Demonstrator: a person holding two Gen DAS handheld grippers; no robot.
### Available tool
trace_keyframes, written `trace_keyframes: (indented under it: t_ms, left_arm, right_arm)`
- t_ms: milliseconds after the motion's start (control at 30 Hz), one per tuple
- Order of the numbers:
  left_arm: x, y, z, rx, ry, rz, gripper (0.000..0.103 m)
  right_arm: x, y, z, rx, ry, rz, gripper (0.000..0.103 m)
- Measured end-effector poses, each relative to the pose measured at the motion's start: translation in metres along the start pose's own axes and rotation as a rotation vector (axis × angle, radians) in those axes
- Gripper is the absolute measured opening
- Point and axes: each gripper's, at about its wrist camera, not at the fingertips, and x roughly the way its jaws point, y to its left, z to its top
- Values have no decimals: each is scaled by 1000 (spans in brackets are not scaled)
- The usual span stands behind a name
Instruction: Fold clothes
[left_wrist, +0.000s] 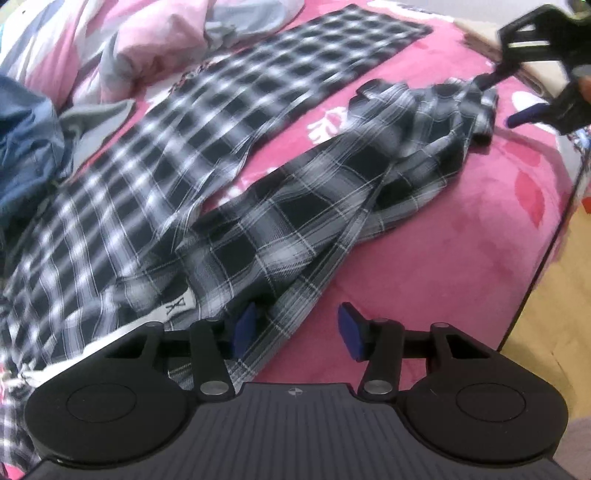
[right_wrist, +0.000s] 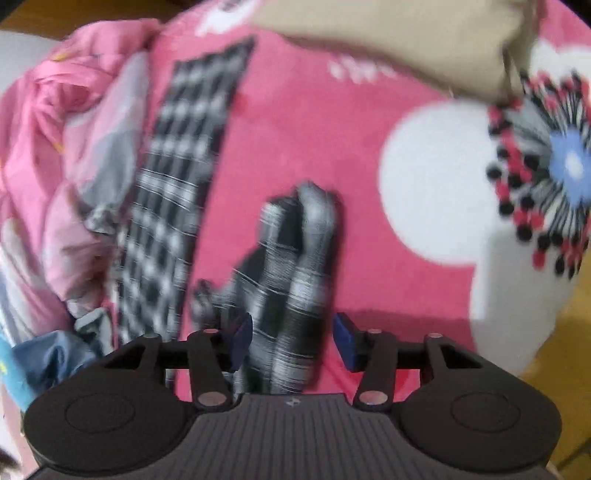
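A bed under a pink blanket (left_wrist: 424, 258) fills both views, and a pair of black-and-white plaid trousers (left_wrist: 155, 177) lies spread across it, one leg stretched flat away from the waistband, the other leg (left_wrist: 332, 192) angled off beside it and bunched at its far end. Beyond the flat leg, against the trousers' far side, sits a rumpled pink and grey quilt (left_wrist: 122, 48), with a blue garment (left_wrist: 26, 147) next to the trousers' waist end. The left gripper (left_wrist: 295, 332) hovers at the waistband, jaws released with cloth lying between them but not pinched. The right gripper (right_wrist: 293, 343) sits at the crumpled cuff, jaws parted, fabric between them ungrasped; this view is blurred. A small white label (left_wrist: 181, 308) shows on the waistband.
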Motion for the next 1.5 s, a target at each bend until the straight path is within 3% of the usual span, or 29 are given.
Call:
trace_keyframes:
  t_ms: [33,100,167,200,300,333,433,500,600,667,800,833,867,900,1000,1033,1067,1133,1300,1400,1500]
  left_arm:
    - [1,1,1,3,-7,4,49]
    - [2,2,3,10,-20,12,38]
    - [4,3,5,17,-33,20,30]
    - [5,4,6,20,-39,24,24]
    - [5,35,18,-126,-52,9,23]
    - [6,46,19,-180,-44,-4,23]
    - [12,74,19,-317,-20,-40,24]
    - [14,79,15,-321,-9,-43,25]
    - [14,76,10,-287,0,-40,25]
    - [12,75,8,-274,0,-49,27]
    - [5,70,4,-238,-18,-75,34]
    - [3,68,5,-219,-21,-77,35]
    - [3,65,4,-198,-24,-80,35]
    - [3,62,4,-177,-28,-84,35]
    - [2,53,3,-115,-39,-93,35]
    - [1,50,2,-95,-44,-95,35]
    - [1,48,1,-76,-49,-97,35]
    - [-1,43,-1,-46,-66,-99,35]
    - [-10,39,-5,-4,-111,-128,35]
    - [-9,37,-9,10,-112,-147,35]
    - [-5,35,-13,21,-102,-168,35]
  right_arm:
    - [9,5,1,-15,14,34,44]
    - [23,24,1,-66,18,52,20]
    - [23,50,3,-109,-12,100,8]
    - [17,62,4,-131,-41,138,7]
    - [-14,91,4,-223,-172,274,5]
    - [-22,92,6,-245,-205,268,5]
    - [-30,78,13,-233,-245,147,5]
    - [-29,57,16,-170,-244,31,5]
    - [-38,38,8,-132,-270,-50,5]
    - [-43,36,0,-130,-252,-27,6]
    - [-28,55,-19,-186,-116,34,12]
    - [-19,66,-25,-214,-76,45,22]
    - [-9,79,-32,-247,-35,54,41]
    - [0,89,-38,-275,-7,64,50]
    - [24,118,-53,-353,50,88,53]
    - [33,126,-57,-379,67,90,52]
    - [42,133,-62,-414,81,75,39]
    - [51,140,-67,-449,88,42,0]
    - [-5,136,-73,-418,-50,85,0]
    - [-26,102,-75,-346,-65,-16,0]
    - [-22,56,-77,-211,-19,-132,0]
